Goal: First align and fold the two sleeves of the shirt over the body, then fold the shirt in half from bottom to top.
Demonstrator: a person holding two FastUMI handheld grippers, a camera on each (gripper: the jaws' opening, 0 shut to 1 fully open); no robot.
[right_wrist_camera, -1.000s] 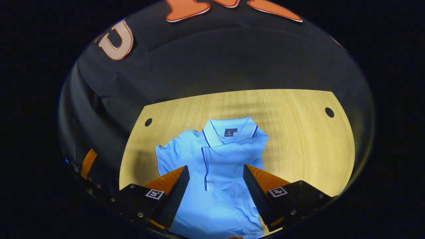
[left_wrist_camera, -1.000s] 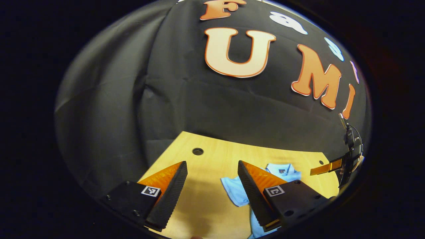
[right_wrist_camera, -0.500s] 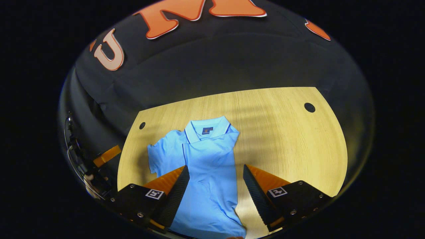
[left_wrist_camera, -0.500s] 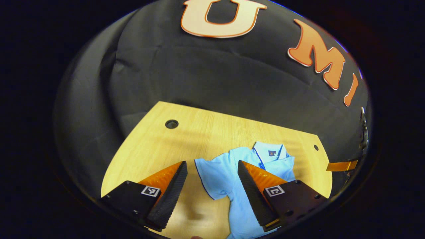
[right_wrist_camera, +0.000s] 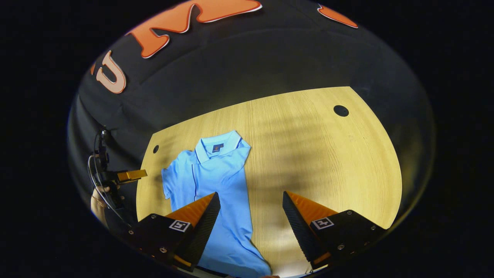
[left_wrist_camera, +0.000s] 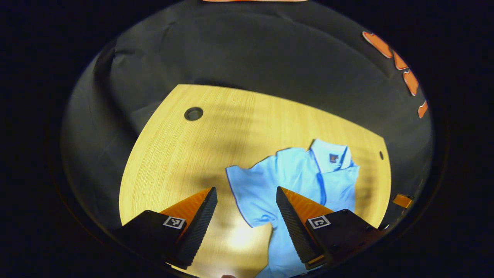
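A light blue polo shirt [right_wrist_camera: 216, 181] lies flat on the wooden table [right_wrist_camera: 316, 154], collar toward the far wall. Its right sleeve is folded over the body; its other sleeve [left_wrist_camera: 247, 193] still spreads out to the side. In the left gripper view the shirt [left_wrist_camera: 301, 181] lies ahead and to the right. My left gripper [left_wrist_camera: 247, 216] is open above the table, over the spread sleeve's edge. My right gripper [right_wrist_camera: 251, 220] is open above the shirt's lower right edge, holding nothing. The left gripper [right_wrist_camera: 131, 175] and a hand [right_wrist_camera: 98, 199] also appear far left in the right gripper view.
The table has a round cable hole [left_wrist_camera: 193, 113] near its far left corner and another [right_wrist_camera: 341, 111] near the far right. Black cloth walls close the booth behind the table. Bare wood lies right of the shirt [right_wrist_camera: 328, 173].
Both gripper views have tilted down toward the table. The left gripper has moved in over the spread sleeve; the right gripper has drifted right, off the shirt's body. Both stayed open.
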